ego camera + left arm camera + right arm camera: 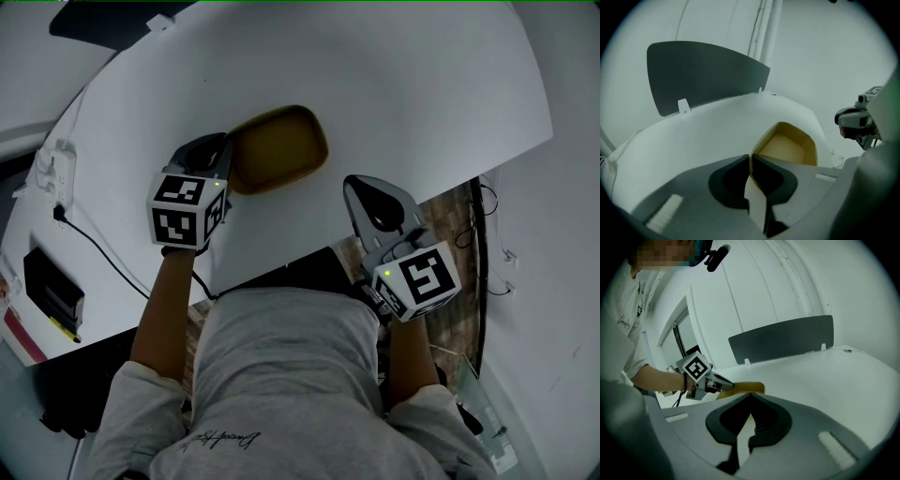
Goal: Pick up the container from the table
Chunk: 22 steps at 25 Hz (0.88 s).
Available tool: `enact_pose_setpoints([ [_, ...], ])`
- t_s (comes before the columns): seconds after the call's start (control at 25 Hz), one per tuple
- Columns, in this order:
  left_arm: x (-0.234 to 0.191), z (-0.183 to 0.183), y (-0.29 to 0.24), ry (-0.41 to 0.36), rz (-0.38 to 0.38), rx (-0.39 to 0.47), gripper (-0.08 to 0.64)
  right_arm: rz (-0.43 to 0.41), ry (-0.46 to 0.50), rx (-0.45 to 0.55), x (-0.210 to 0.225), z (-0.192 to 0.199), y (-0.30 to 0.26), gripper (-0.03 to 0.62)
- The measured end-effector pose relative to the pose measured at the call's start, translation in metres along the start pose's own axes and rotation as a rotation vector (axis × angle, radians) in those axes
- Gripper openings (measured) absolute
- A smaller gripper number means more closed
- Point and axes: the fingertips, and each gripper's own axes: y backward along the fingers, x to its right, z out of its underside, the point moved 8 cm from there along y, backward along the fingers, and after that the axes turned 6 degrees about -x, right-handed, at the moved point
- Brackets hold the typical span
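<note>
The left gripper point(751, 157) pinches the left end wall of the yellow container point(279, 148), one jaw inside and one outside. The container lies on the white table point(422, 84), its long axis running rightward from that grip. Right of the container and nearer the person, the right gripper point(750, 397) hangs apart, jaws pressed together on nothing. The lift looks to be the left hand's.

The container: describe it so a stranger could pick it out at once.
Start at the big white table in front of the person. Toward the person's left is the container, a shallow open dish with rounded corners, its rim pinched by the left gripper. It is the only mustard-yellow thing against the white top.
</note>
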Motion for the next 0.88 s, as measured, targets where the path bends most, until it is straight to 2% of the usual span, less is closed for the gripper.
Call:
enact_pose_setpoints([
  [0.88,0.03,-0.011,0.058,0.004,0.01,0.085,0.021,0.016,0.077,0.087,-0.012,-0.015,0.053,0.015],
])
